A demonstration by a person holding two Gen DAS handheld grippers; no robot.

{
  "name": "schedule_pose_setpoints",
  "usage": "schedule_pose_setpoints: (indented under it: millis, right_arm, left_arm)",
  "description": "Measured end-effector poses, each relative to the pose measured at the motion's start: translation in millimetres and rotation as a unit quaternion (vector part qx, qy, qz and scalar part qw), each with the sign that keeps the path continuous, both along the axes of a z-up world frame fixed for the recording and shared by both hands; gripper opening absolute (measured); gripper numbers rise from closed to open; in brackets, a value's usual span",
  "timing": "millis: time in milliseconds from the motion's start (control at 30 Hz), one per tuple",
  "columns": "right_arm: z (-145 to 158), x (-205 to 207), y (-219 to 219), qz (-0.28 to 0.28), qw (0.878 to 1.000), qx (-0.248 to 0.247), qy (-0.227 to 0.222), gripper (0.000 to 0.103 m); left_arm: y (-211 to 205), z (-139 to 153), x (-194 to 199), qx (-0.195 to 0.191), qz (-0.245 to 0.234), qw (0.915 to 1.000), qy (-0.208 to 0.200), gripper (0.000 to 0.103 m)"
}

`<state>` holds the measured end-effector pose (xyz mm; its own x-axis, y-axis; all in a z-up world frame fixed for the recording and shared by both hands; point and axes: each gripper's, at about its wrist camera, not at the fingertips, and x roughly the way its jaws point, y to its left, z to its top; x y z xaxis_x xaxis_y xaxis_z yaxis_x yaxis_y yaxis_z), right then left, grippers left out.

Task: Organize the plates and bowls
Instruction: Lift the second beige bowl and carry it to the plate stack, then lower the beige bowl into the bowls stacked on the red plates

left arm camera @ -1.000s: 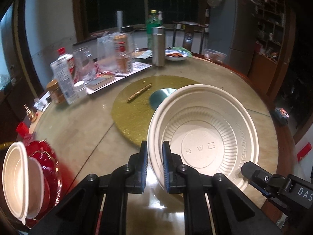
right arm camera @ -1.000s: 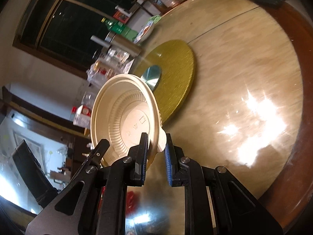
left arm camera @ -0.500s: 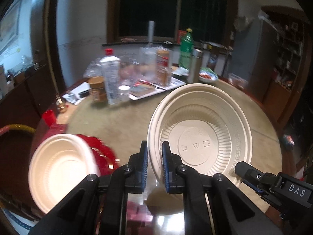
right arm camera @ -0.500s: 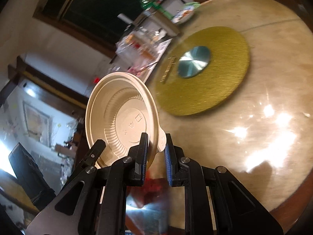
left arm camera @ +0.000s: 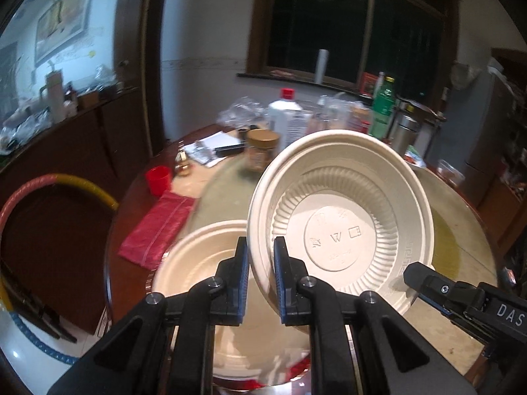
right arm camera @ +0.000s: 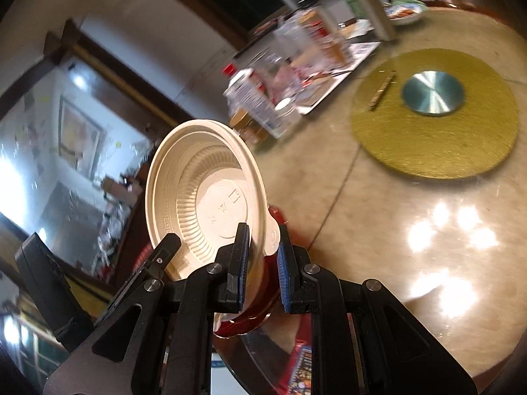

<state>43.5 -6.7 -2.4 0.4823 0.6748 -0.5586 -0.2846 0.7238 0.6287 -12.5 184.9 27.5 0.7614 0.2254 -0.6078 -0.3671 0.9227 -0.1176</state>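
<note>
The bowl is being held off the table, tilted steeply so that its ribbed inside and stamped base are facing the cameras, with its rim pinched from two sides. The left gripper is sitting narrow on the near-left part of the rim, one finger inside the bowl and one outside; the right gripper is likewise closed to a narrow gap on the opposite part of the rim. In the left wrist view the tip of the right gripper is showing at the lower right of the bowl, so the two grippers are facing each other across it.

A second bowl, cream like the first, is lying mouth-up just below and to the left of the held one, resting on something red at the near edge of the table. The coming move seems to turn on this relation: the held bowl is hanging above and slightly right of the lower one, and it would need levelling and lowering to nest inside. The left gripper is the nearer to the lower bowl.

As for room, the near table edge is running close beneath the stack, with a red cloth and a red cup to the left. Bottles and jars are crowding the far side, and the gold turntable is lying well apart to the right. The space directly over the lower bowl is looking open; a tilted release near the edge could, as a judgement, let the bowl slide off.
</note>
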Motion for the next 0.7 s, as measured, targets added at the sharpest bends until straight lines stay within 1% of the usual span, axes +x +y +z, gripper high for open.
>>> schedule_pose_setpoints:
  millis: [233, 567, 700]
  right_arm:
    - [4, -1, 44, 0.034, 0.998, -0.047, -0.021, 0.016]
    - [11, -8, 65, 0.051, 0.996, -0.062, -0.03, 0.016]
    - [20, -13, 71, 0.057, 0.995, -0.066, -0.043, 0.016]
  left_arm:
    - [27, -8, -12, -0.011, 0.03, 0.9995, 0.004, 0.014]
    - [40, -4, -23, -0.02, 0.039, 0.999, -0.005, 0.014]
    - [42, 0, -26, -0.013, 0.044, 0.9989, -0.009, 0.014]
